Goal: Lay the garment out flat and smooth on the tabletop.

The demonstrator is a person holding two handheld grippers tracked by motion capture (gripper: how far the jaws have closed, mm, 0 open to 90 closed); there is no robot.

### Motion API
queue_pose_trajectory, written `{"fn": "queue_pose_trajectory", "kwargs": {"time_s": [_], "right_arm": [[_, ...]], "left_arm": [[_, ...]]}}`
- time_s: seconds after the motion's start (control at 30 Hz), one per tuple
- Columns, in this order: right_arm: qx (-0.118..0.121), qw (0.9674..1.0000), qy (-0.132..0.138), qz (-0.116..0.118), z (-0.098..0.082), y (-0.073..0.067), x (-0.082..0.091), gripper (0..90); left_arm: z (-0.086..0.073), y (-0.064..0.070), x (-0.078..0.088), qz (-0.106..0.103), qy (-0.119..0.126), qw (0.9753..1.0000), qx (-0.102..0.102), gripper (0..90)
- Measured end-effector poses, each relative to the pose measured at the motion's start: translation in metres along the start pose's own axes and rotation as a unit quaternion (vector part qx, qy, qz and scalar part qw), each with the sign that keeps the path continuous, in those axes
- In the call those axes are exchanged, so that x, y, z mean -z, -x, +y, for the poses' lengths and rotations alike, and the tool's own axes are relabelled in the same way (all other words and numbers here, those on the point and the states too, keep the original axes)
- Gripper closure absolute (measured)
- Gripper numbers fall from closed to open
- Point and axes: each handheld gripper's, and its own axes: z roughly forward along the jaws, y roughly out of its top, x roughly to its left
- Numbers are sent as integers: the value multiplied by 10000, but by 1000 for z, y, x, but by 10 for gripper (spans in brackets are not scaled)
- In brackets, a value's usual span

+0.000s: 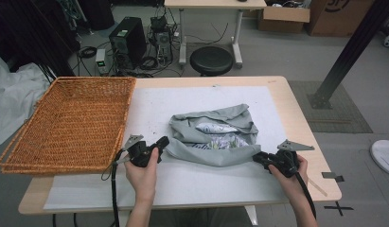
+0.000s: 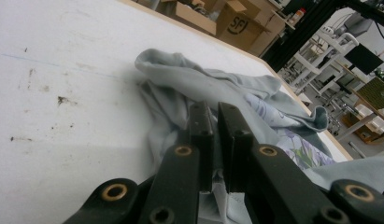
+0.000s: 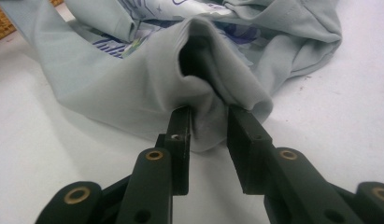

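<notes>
Wicker basket (image 1: 71,124): sits on the table's left portion, just to the left of the left claw (image 1: 163,141), apart from it.

Left claw: held in the person's left hand (image 1: 144,165), pointing right toward the grey garment (image 1: 216,137). In the left gripper view the jaws stand nearly together with a thin layer of the garment's near edge pinched between them. State: clenched on the garment. The cloth rises ahead of the jaw tips in a crumpled fold, and a floral-printed inner fabric (image 2: 304,151) shows to the right of them.

Grey garment: lies bunched on the white mat (image 1: 192,184) between the two claws, its lower hem stretched from one to the other.

Right claw (image 1: 257,157): held in the person's right hand (image 1: 291,175), pointing left into the garment's right end. In the right gripper view a bunched fold of grey cloth sits between the jaws and both pads press against it. State: grasping the garment, jaws part-way apart around the thick fold.
</notes>
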Motion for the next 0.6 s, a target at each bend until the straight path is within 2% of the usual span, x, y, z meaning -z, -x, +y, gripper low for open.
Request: {"fn": "queue_pose_trajectory", "kwargs": {"time_s": [0.13,0.17,0.27,0.33,0.43,0.5,0.6], "right_arm": [[79,9999,-113,-56,1,-1,-4,662],[111,9998,-146,-41,1,-1,-6,687],[277,9990,-330,-101,1,-4,-10,849],[344,9987,-339,-163,1,-5,-9,865],[271,9995,-150,-77,4,-8,3,871],[103,9999,41,128,5,-10,19,870],[-130,9993,139,314,3,-10,39,868]], "left_arm": [[0,0,-1,-25,-16,10000,9,849],[0,0,-1,-27,-23,10000,9,849],[0,0,-1,-26,-41,10000,2,847],[0,0,1,-42,-50,10000,-3,847],[1,3,5,-139,-76,9999,5,847],[1,5,11,-227,-111,9997,-12,847],[-1,9,22,-415,-268,9988,-6,847]]}}
